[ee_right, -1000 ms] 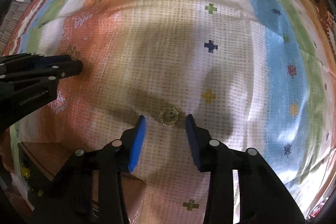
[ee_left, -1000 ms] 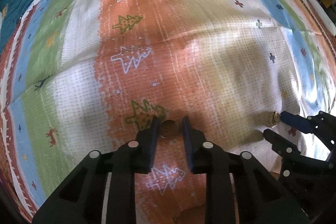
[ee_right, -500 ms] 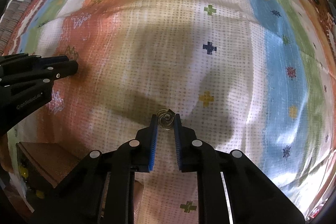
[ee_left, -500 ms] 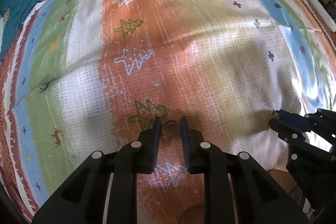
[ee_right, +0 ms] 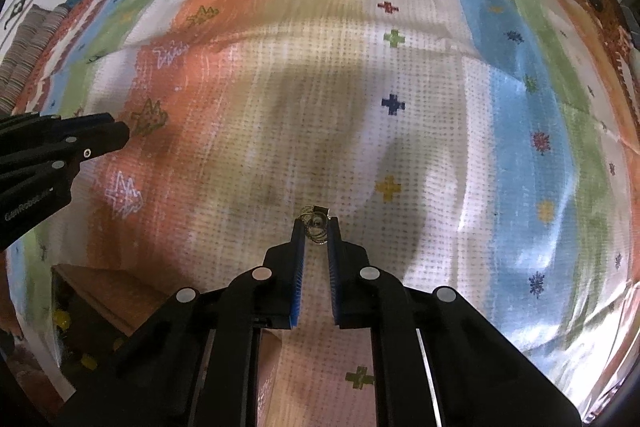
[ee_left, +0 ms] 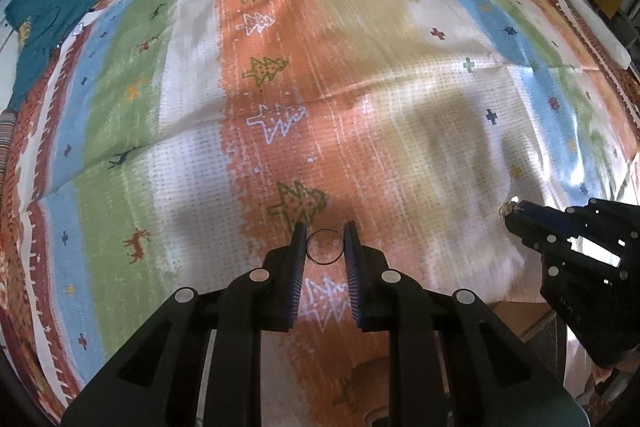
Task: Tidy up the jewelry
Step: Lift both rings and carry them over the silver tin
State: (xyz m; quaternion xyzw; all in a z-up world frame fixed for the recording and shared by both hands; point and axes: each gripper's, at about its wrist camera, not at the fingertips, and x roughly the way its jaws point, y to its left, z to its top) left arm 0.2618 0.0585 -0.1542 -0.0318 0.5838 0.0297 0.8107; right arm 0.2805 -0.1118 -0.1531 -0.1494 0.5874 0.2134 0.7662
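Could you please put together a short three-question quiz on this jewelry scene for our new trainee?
1. True or false: the left gripper is shut on a plain thin ring.
2. What does the right gripper hold? A) a wire earring B) a wristwatch C) nothing
3. Fill in: both pieces are held over a striped ____ printed with trees and crosses.

Key:
1. True; the ring sits pinched between the fingers.
2. A; the small wire earring is clamped at the tips.
3. Cloth.
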